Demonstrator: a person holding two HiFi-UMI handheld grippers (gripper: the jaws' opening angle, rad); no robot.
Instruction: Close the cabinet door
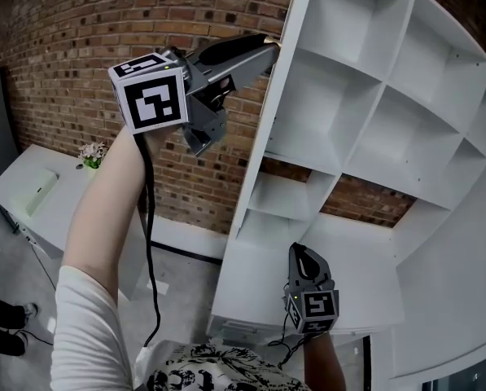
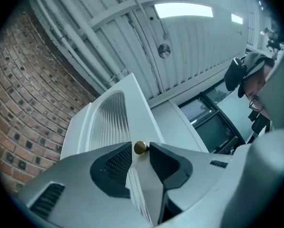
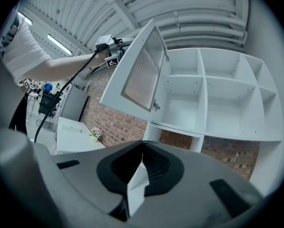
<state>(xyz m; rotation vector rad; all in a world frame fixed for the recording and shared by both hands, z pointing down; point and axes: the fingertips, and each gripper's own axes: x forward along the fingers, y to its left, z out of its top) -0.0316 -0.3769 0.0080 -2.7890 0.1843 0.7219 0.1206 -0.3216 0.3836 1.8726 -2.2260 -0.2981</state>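
Note:
The white cabinet door [image 3: 139,75], with a ribbed glass panel [image 2: 108,122], stands swung out from the top left compartment of the open white shelf cabinet [image 3: 218,99]. In the head view the door [image 1: 285,72] shows edge-on. My left gripper [image 1: 267,51] is raised to its edge. Its jaws are open, and the small brass knob [image 2: 140,147] sits between the tips of my left gripper [image 2: 141,152] with gaps on both sides. My right gripper [image 1: 305,259] hangs low in front of the cabinet's lower part, apart from the door. The pads of the right gripper [image 3: 142,148] meet, shut.
A brick wall [image 1: 80,39] runs behind and to the left of the cabinet [image 1: 373,96]. A white table [image 1: 31,177] with a small flower pot [image 1: 92,153] stands at the far left. A black cable [image 1: 151,243] hangs from my left gripper.

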